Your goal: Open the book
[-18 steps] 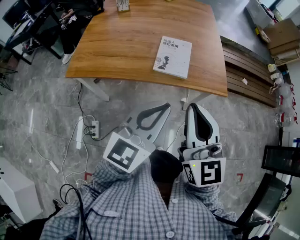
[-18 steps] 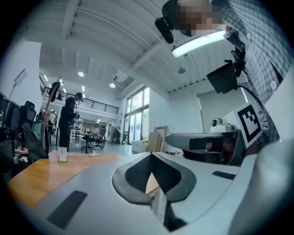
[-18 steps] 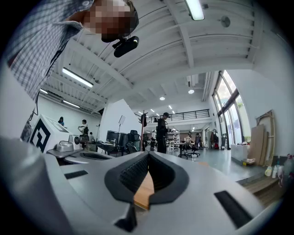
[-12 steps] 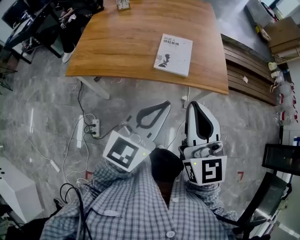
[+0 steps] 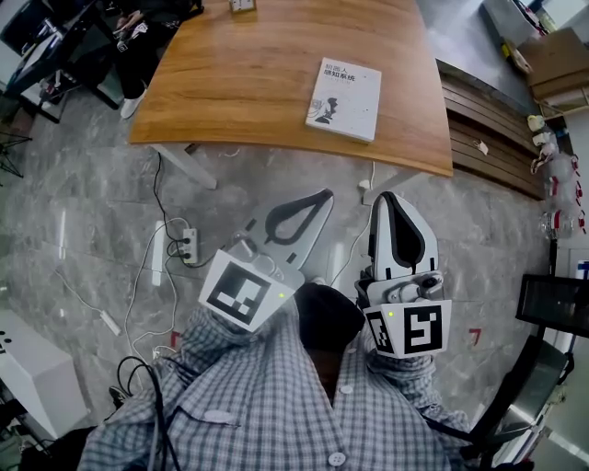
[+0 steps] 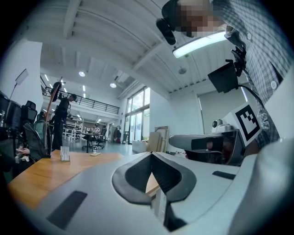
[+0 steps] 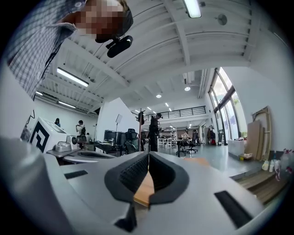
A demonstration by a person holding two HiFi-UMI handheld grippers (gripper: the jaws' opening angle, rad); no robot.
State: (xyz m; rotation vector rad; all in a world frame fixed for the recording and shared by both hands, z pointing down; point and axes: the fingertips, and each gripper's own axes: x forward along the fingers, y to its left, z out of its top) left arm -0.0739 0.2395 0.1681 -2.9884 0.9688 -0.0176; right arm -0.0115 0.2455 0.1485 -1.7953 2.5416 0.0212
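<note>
A white paperback book (image 5: 345, 100) lies closed on the wooden table (image 5: 239, 83), near its right front part. Both grippers are held level in front of the person's chest, short of the table's near edge and over the floor. The left gripper (image 5: 327, 195) is shut with nothing in it; in its own view the left gripper (image 6: 151, 154) has its pads together and the table top (image 6: 41, 176) beyond them. The right gripper (image 5: 389, 196) is shut too and empty, and the right gripper (image 7: 149, 155) shows its jaws closed in its own view. The book is in neither gripper view.
A power strip (image 5: 189, 248) and loose cables lie on the grey stone floor under the table's near edge. Wooden planks (image 5: 488, 138) run along the right. A small stand (image 5: 242, 5) sits at the table's far edge. Chairs and people are in the hall beyond.
The head view has shifted a little, so book and table sit slightly higher and to the right. Both grippers stay shut and hold their place in front of the table.
</note>
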